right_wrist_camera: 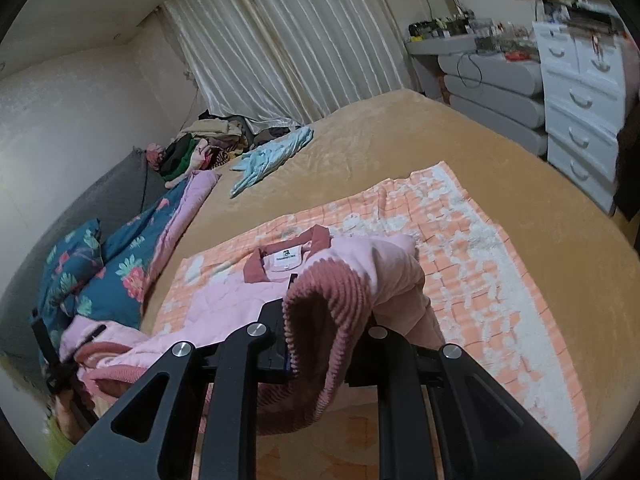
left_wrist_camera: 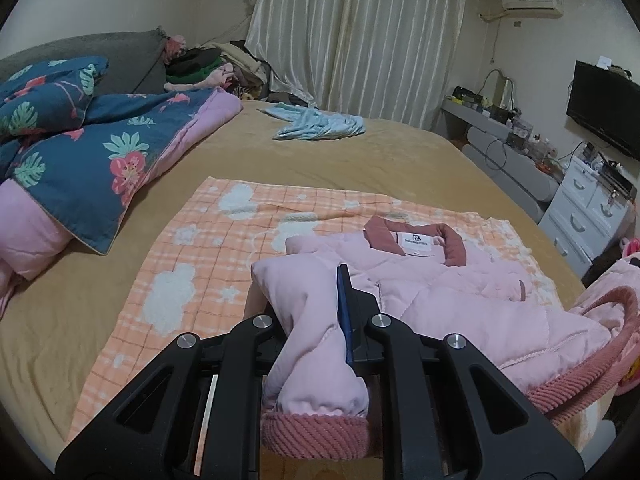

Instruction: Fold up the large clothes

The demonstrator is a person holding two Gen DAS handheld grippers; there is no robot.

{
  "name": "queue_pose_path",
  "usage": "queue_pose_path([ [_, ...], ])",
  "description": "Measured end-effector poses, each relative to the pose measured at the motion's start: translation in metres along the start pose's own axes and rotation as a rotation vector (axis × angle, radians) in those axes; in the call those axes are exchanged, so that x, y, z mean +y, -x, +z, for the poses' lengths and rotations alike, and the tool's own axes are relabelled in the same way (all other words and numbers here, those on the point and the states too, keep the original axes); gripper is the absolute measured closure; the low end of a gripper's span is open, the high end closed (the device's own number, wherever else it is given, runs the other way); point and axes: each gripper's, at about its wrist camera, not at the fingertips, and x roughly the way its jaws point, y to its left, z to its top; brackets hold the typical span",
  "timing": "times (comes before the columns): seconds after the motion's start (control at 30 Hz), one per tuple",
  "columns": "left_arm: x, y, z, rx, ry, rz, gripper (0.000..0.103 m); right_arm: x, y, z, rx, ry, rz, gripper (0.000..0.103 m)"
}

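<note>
Sleeve-fold step: left gripper [left_wrist_camera: 320,300] clamped on pink jacket [left_wrist_camera: 460,304] sleeve, right gripper [right_wrist_camera: 324,312] clamped on opposite cuff. Next: lay both across chest.

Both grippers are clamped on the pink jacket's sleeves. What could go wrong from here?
1. The left gripper pinches a thick bunch of sleeve with the ribbed cuff hanging behind the pads; the puffy fabric may slip out.
2. The right gripper grips near its cuff, so that sleeve may fold unevenly.
3. The pink jacket lies on a loose orange checked blanket; dragging could wrinkle it.
</note>
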Motion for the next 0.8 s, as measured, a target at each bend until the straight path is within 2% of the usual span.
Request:
queue_pose_path([
  [0.1,0.001,-0.011,0.006,0.019,0.011,0.001,0.094,-0.009,-0.011,0.006,0.018,-0.060,0.032,0.084],
  [0.27,0.000,-0.028,0.015,0.041,0.013,0.009,0.094,-0.023,-0.023,0.015,0.024,-0.154,0.110,0.065],
  [0.4,-0.001,-0.040,0.021,0.054,0.015,0.010,0.094,-0.023,-0.024,0.021,0.016,-0.158,0.149,0.055],
  [0.43,0.000,-0.042,0.022,0.058,0.016,0.012,0.094,-0.023,-0.023,0.023,0.009,-0.156,0.162,0.050],
  [0.5,0.000,-0.046,0.024,0.062,0.022,0.010,0.094,-0.023,-0.019,0.024,-0.018,-0.156,0.186,0.040],
  [0.57,-0.001,-0.049,0.025,0.067,0.018,0.014,0.094,-0.020,-0.011,0.027,-0.059,-0.134,0.211,0.026],
  [0.7,0.002,-0.056,0.026,0.079,0.038,0.015,0.094,-0.021,0.004,0.029,-0.121,-0.106,0.237,0.021],
  [0.8,0.001,-0.060,0.028,0.084,0.038,0.013,0.094,-0.023,0.015,0.021,-0.182,-0.052,0.194,0.013],
])
